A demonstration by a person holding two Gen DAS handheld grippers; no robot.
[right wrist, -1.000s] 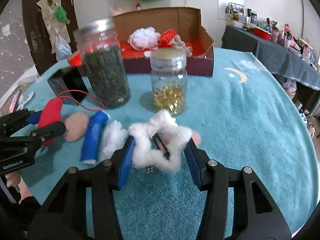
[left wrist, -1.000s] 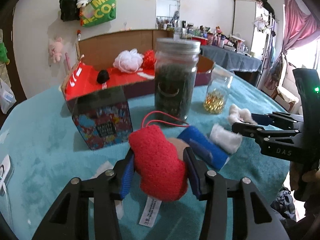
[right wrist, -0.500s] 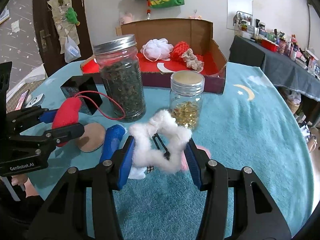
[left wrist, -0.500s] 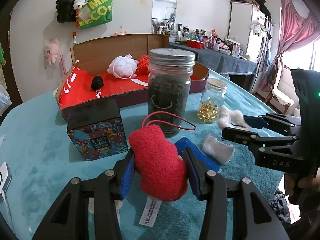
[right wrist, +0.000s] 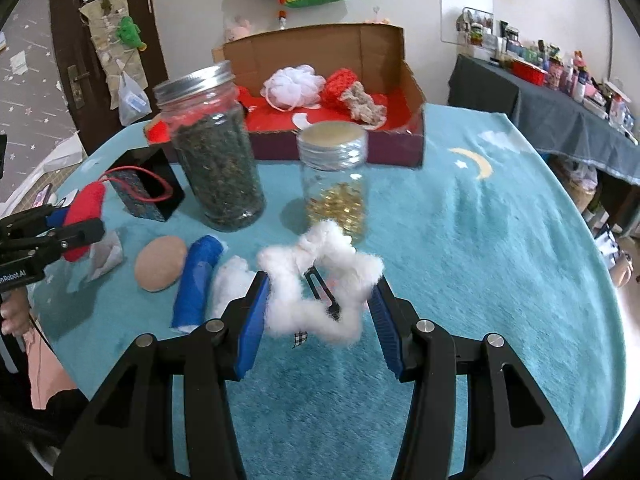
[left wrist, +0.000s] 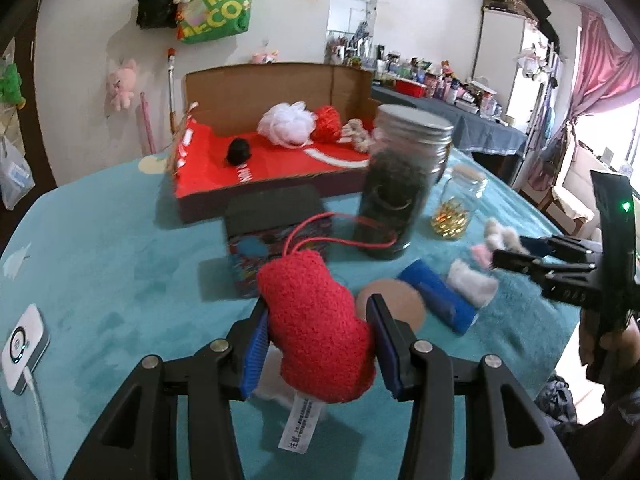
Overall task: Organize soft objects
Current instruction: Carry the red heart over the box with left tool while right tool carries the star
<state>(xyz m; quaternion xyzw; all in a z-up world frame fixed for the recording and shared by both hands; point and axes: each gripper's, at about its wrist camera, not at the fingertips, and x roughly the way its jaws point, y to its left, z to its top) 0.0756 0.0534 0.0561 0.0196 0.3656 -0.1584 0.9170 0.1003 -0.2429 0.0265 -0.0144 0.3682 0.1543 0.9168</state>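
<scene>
A: Where is the red plush piece (left wrist: 318, 328)?

B: The left hand-held gripper (left wrist: 318, 344) is clamped on it, lifted off the teal tabletop (left wrist: 112, 264), its red cord looping toward the tall jar (left wrist: 402, 184).

A: And the other one?

B: The right hand-held gripper (right wrist: 318, 312) grips the white fluffy star (right wrist: 320, 284) between its blue pads, just in front of the small jar (right wrist: 335, 184). The cardboard box (right wrist: 320, 92) sits behind both jars.
</scene>
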